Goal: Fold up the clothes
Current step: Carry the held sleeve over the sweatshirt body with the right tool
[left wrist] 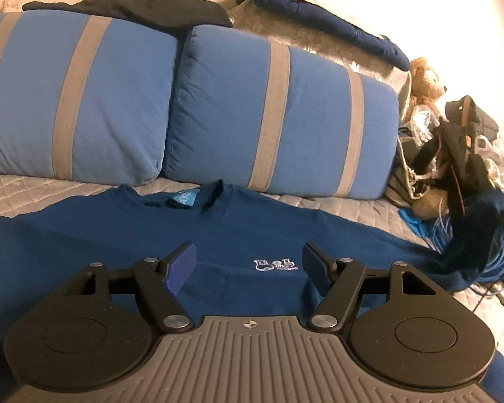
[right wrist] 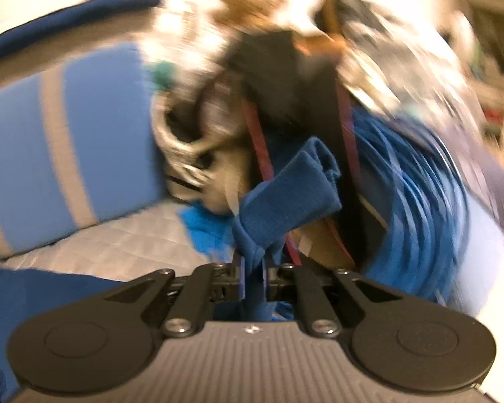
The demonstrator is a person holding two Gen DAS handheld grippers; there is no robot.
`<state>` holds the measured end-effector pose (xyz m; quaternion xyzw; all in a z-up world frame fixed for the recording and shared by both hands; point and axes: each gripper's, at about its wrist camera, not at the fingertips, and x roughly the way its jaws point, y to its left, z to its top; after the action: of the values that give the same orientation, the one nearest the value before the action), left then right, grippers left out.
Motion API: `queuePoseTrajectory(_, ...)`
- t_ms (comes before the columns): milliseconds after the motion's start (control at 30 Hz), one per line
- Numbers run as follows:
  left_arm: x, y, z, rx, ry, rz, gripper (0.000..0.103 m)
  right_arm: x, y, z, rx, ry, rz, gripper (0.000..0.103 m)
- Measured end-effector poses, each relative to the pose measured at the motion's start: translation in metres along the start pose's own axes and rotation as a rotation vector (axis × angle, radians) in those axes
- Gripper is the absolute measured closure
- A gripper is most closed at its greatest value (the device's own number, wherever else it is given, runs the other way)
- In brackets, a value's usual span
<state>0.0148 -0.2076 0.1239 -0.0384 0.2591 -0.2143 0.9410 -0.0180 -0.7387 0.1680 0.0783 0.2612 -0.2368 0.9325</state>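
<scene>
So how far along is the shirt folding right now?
Early on. Done: the blue t-shirt lies spread flat, front up, on the quilted bed cover, collar toward the striped pillows. In hand: the right gripper is shut on the sleeve, lifted off the cover beside the coil of blue cable. The left gripper hangs open over the chest, holding nothing. Left: no fold shows yet.

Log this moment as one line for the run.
left gripper: open over shirt | right gripper: shut on sleeve, lifted | stage: folding sleeve
</scene>
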Motion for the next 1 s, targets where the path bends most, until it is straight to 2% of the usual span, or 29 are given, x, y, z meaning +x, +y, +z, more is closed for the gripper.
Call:
queuePoseTrajectory(167,-0.001,0.000,-0.002,0.011,-0.004,-0.003,0.034,-0.028,0.089,0.006,-0.203,-0.139,0.134,0.095)
queuePoseTrajectory(267,0.000,0.002,-0.001,0.001,-0.002,0.006,0.034,-0.048,0.148,-0.003,-0.310,-0.203,0.242,0.095)
queuePoseTrajectory(333,0.001,0.004,-0.001,-0.012,0.003,0.013,0.034,-0.053,0.189,-0.021,-0.387,-0.195,0.330,0.095)
queuePoseTrajectory(467,0.002,0.009,0.000,-0.033,0.016,0.017,0.034,-0.050,0.264,-0.075,-0.602,-0.084,0.491,0.095)
queuePoseTrajectory(533,0.002,0.011,-0.001,-0.036,0.014,0.025,0.034,-0.052,0.291,-0.101,-0.744,-0.054,0.543,0.096)
queuePoseTrajectory(633,0.003,0.011,-0.001,-0.039,0.023,0.011,0.034,-0.062,0.307,-0.116,-0.876,-0.091,0.567,0.096)
queuePoseTrajectory(767,0.006,0.013,-0.001,-0.074,0.044,-0.028,0.034,-0.067,0.309,-0.123,-0.967,-0.099,0.593,0.096)
queuePoseTrajectory(867,0.008,0.020,-0.001,-0.128,0.063,-0.056,0.034,-0.070,0.307,-0.127,-1.007,-0.107,0.600,0.096)
queuePoseTrajectory(1000,0.012,0.033,-0.004,-0.250,0.098,-0.110,0.034,-0.079,0.302,-0.135,-1.064,-0.118,0.630,0.096)
